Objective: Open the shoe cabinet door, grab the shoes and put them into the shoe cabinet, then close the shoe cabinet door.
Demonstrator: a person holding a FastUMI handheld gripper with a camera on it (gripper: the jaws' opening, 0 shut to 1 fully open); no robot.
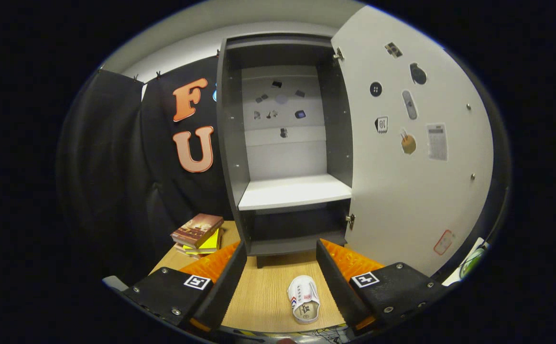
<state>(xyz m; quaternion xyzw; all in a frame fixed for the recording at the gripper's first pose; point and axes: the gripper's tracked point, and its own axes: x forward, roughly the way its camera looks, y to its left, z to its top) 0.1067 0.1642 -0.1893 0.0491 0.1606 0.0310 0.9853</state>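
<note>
The shoe cabinet (232,143) stands ahead of me on the wooden tabletop (263,296), dark grey with a pale shelf (294,191) inside. Its door (411,191) is swung wide open to the right, its inner face dotted with small stickers. A small white shoe (304,299) lies on the tabletop between my fingers, closer to the right finger (337,282), sole side turned partly up. My gripper (281,277) is open, hovering above the shoe, and touches nothing.
A short stack of books (197,234) lies on the table left of the cabinet, just beyond my left finger. Black cloth (129,157) hangs behind it. The open door blocks the right side.
</note>
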